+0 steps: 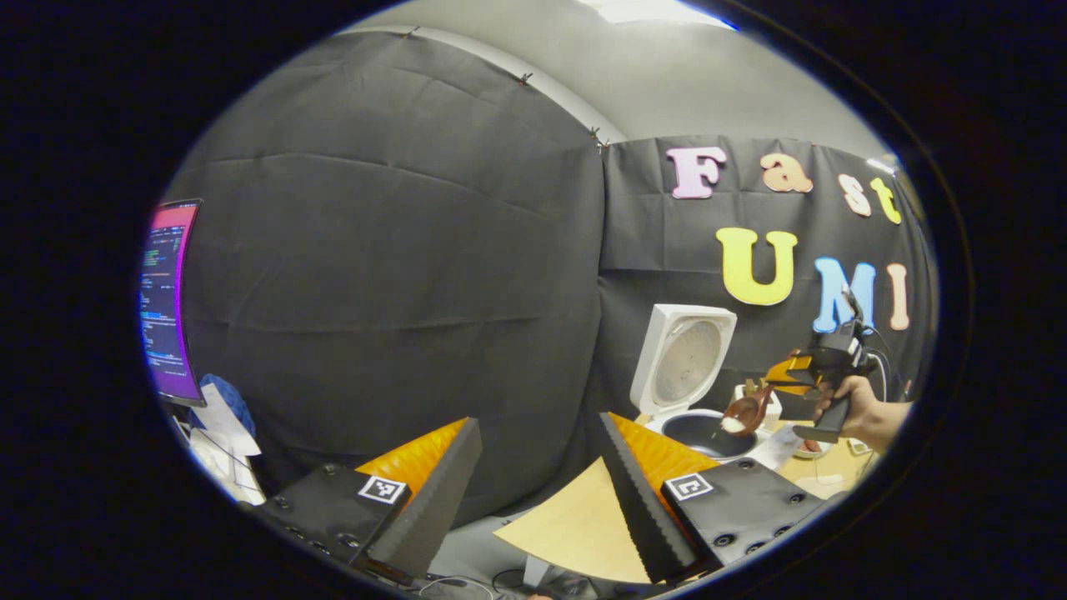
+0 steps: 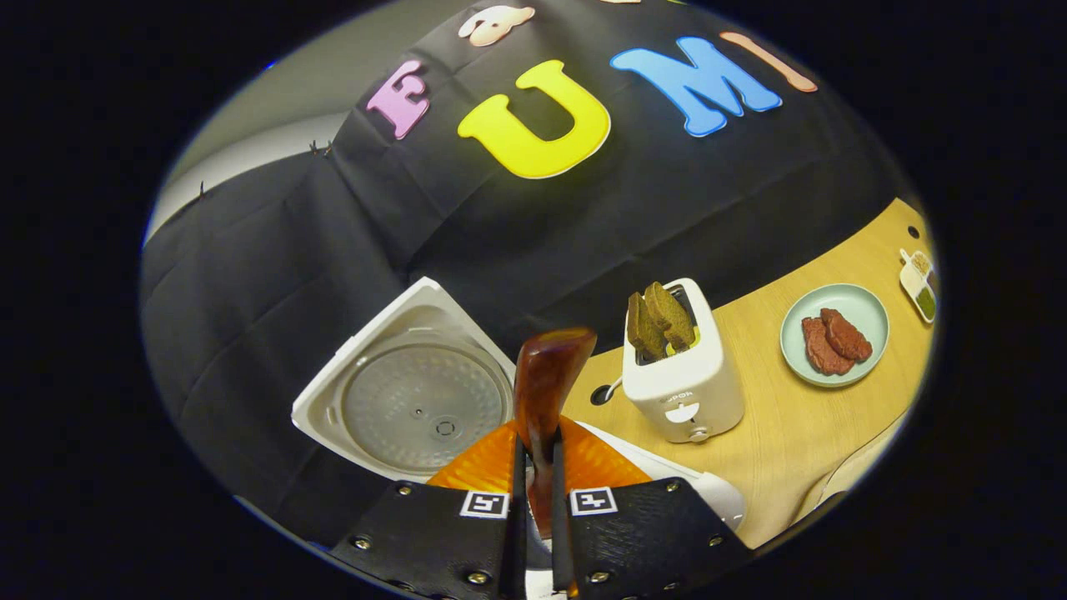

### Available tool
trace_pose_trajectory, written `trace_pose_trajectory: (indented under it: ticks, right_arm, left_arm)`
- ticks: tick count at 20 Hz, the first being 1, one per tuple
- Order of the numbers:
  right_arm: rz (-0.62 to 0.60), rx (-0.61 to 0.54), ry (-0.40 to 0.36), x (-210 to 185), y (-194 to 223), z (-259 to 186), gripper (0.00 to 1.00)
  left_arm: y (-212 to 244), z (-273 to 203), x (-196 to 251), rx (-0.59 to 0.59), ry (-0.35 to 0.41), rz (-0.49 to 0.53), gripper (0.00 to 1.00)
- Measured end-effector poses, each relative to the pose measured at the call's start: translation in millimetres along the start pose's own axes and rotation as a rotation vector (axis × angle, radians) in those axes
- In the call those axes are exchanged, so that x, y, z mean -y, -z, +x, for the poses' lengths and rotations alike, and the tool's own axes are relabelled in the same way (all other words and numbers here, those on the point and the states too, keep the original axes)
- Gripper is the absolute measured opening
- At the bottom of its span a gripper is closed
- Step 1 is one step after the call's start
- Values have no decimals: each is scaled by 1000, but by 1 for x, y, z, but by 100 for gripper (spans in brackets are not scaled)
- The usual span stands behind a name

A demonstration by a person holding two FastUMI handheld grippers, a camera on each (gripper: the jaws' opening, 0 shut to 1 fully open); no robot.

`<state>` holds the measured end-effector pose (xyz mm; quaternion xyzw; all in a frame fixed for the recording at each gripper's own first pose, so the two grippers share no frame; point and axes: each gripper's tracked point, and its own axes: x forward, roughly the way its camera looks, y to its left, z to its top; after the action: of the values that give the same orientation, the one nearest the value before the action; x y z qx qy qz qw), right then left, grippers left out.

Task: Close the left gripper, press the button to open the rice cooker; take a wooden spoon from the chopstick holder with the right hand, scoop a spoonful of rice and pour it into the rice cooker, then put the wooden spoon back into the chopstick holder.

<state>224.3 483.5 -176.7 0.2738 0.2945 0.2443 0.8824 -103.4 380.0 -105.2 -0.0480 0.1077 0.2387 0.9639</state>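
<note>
The white rice cooker point(image 1: 682, 360) stands open with its lid upright and the dark inner pot point(image 1: 708, 433) showing below it. My left gripper point(image 1: 538, 492) is open and holds nothing, well back from the cooker over the table's corner. Farther off, a hand point(image 1: 863, 412) holds my right gripper point(image 1: 783, 385), which is shut on the handle of a brown wooden spoon point(image 1: 744, 412). The spoon's bowl carries white rice and hangs just above the pot's right rim. In the right gripper view, the right gripper point(image 2: 536, 462) clamps the spoon point(image 2: 546, 375), with the cooker lid point(image 2: 417, 404) to its left.
A white toaster point(image 2: 682, 379) with bread slices point(image 2: 661, 321) stands right of the cooker on the wooden table point(image 2: 783, 433). A pale plate point(image 2: 867, 321) with meat and a small seasoning dish point(image 2: 917, 283) lie farther right. A lit monitor point(image 1: 171, 300) stands at far left.
</note>
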Motion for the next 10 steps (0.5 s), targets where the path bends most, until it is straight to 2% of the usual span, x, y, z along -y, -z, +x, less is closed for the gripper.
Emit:
trace_pose_trajectory:
  ticks: [5, 6, 10]
  right_arm:
    - [-173, -49, 35, -2, 17, 20, 12]
    - [-222, -53, 38, -2, 18, 20, 12]
    - [-458, -46, 36, -13, 23, 15, 12]
  left_arm:
    - [3, 2, -2, -13, -20, 4, 97]
    - [4, 1, -2, -15, -22, 4, 95]
    - [5, 0, -4, -25, -25, -3, 97]
